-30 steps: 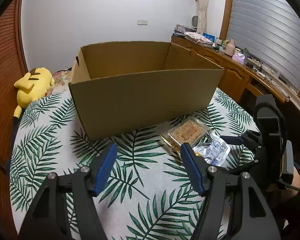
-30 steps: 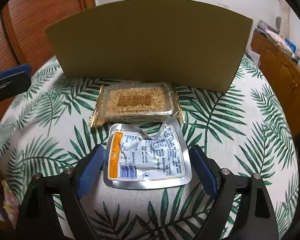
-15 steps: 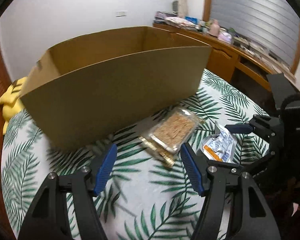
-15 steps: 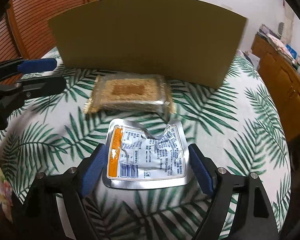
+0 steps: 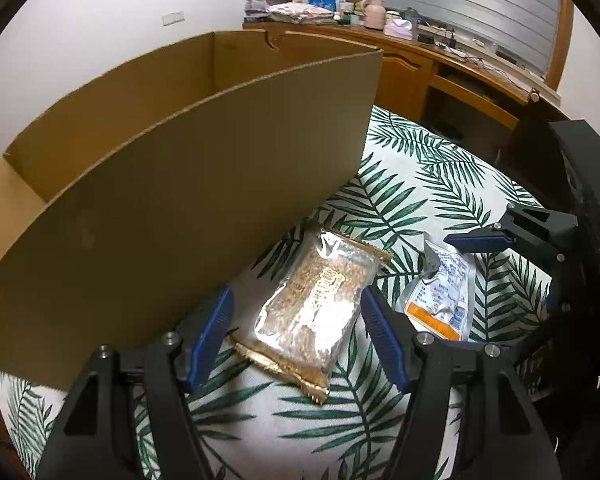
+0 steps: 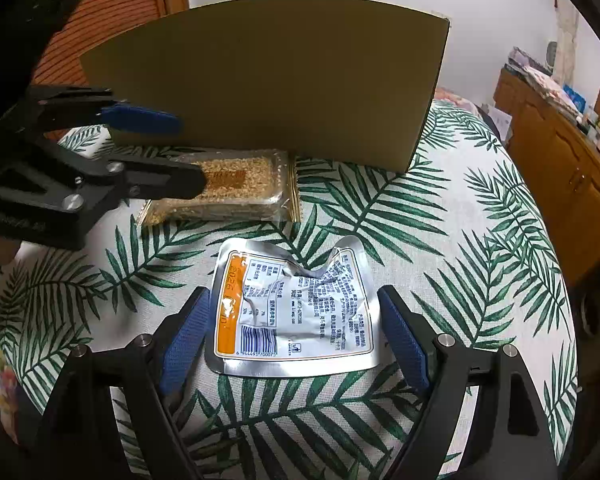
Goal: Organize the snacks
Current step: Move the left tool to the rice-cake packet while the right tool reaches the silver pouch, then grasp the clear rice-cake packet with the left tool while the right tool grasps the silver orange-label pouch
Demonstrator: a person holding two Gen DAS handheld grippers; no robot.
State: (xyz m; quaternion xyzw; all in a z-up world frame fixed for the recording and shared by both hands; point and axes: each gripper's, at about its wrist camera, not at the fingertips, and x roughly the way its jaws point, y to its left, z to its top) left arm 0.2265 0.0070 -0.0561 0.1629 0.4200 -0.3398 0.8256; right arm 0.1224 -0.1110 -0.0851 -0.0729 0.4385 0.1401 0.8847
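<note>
A clear packet of brown crumbly snack (image 5: 316,300) lies on the leaf-print tablecloth by the front wall of an open cardboard box (image 5: 172,184). My left gripper (image 5: 296,336) is open, its fingers straddling the packet's near end. A silver foil pouch (image 6: 292,312) with an orange stripe lies flat to the right of the packet. My right gripper (image 6: 292,340) is open around the pouch. The pouch also shows in the left wrist view (image 5: 440,296), as does the right gripper (image 5: 480,280). The packet (image 6: 236,184) and the left gripper (image 6: 160,152) show in the right wrist view.
The round table (image 6: 480,240) carries only the box and the two snacks. A wooden desk (image 5: 440,68) with clutter runs along the far wall under a window blind. A wooden door (image 6: 112,8) stands behind the box.
My left gripper has moved forward and right, from mid-table to straddle the clear packet. My right gripper has stayed open around the foil pouch, shifting only slightly.
</note>
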